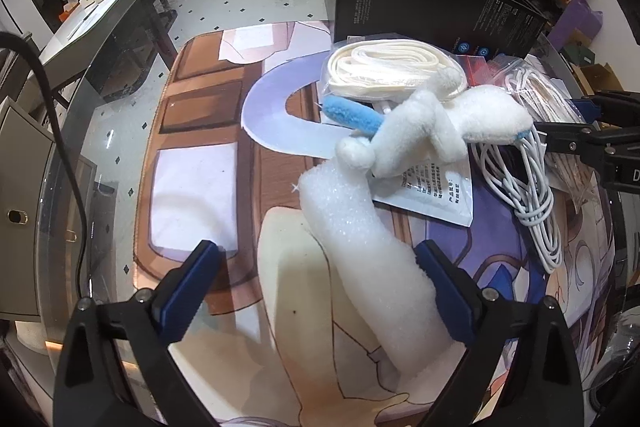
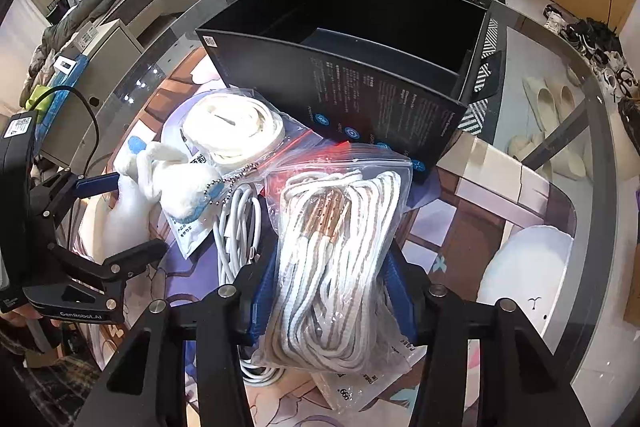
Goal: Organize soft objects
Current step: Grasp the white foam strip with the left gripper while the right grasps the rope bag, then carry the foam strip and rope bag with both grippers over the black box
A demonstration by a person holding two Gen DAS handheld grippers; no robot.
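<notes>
My right gripper [image 2: 330,287] is shut on a clear zip bag of white and tan cords [image 2: 340,247]; both blue pads squeeze its sides. In the left wrist view that bag [image 1: 540,87] shows at the right edge. My left gripper [image 1: 316,253] stands open around a long white foam strip [image 1: 360,247] that lies on the printed mat [image 1: 192,187]. The strip leans against the right pad and is clear of the left one. A white plush toy with blue ears [image 1: 432,131] rests on the far end of the foam. An open black box [image 2: 360,39] stands behind the pile.
A bagged cream strap [image 2: 236,131], a coiled white cable [image 2: 236,227] and a printed white pouch [image 1: 436,191] lie around the plush. A white bowl [image 2: 528,267] sits at the right. The round glass table rim [image 1: 120,27] curves along the left, with furniture beyond it.
</notes>
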